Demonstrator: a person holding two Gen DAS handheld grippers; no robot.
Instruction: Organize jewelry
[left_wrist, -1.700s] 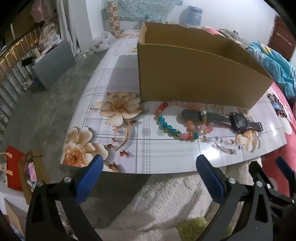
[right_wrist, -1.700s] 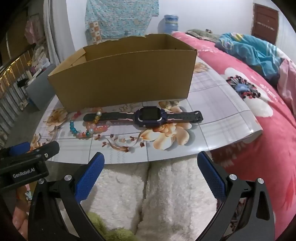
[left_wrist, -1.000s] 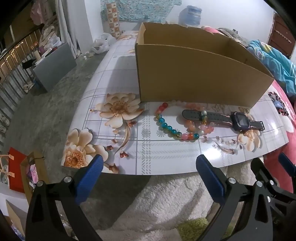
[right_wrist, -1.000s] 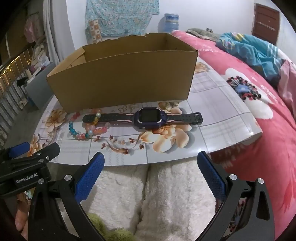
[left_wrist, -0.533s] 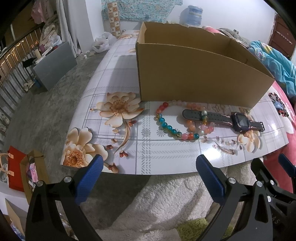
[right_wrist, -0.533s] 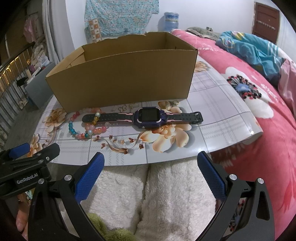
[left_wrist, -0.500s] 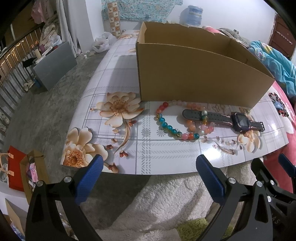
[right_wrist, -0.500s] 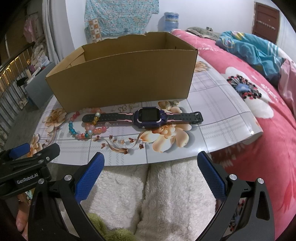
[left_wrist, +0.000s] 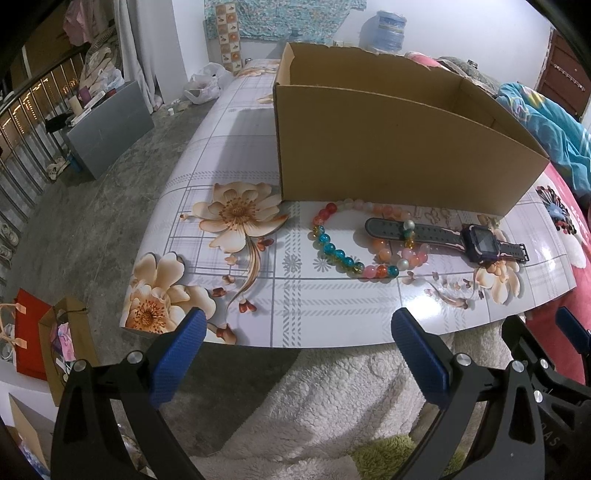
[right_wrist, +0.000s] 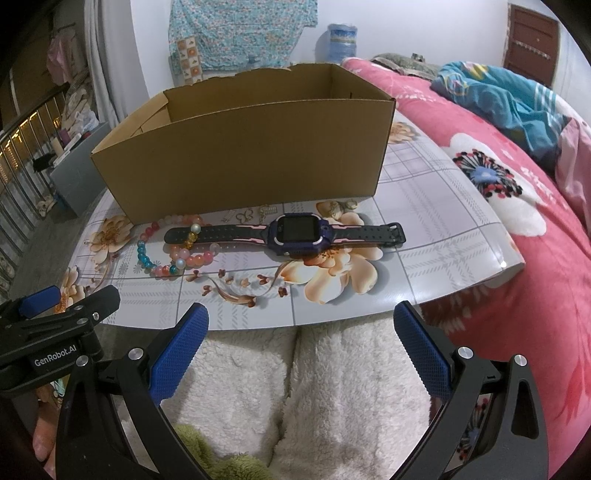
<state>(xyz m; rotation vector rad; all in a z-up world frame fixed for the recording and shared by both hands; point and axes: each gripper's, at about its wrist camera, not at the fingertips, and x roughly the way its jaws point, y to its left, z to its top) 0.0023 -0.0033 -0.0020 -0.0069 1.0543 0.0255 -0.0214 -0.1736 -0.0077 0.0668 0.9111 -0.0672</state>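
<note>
One watch (right_wrist: 291, 234) lies flat, strap running left-right.

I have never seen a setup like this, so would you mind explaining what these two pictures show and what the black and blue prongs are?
No robot here: a person holds a two-finger gripper in each hand, each carrying a fisheye camera looking along its fingers. One picture comes from the left gripper, the other from the right gripper. Both are open and hold nothing, hanging short of the table's near edge. On the flowered table stands an open cardboard box. In front of it lie a watch and a beaded bracelet, looped around the watch's strap end.
</note>
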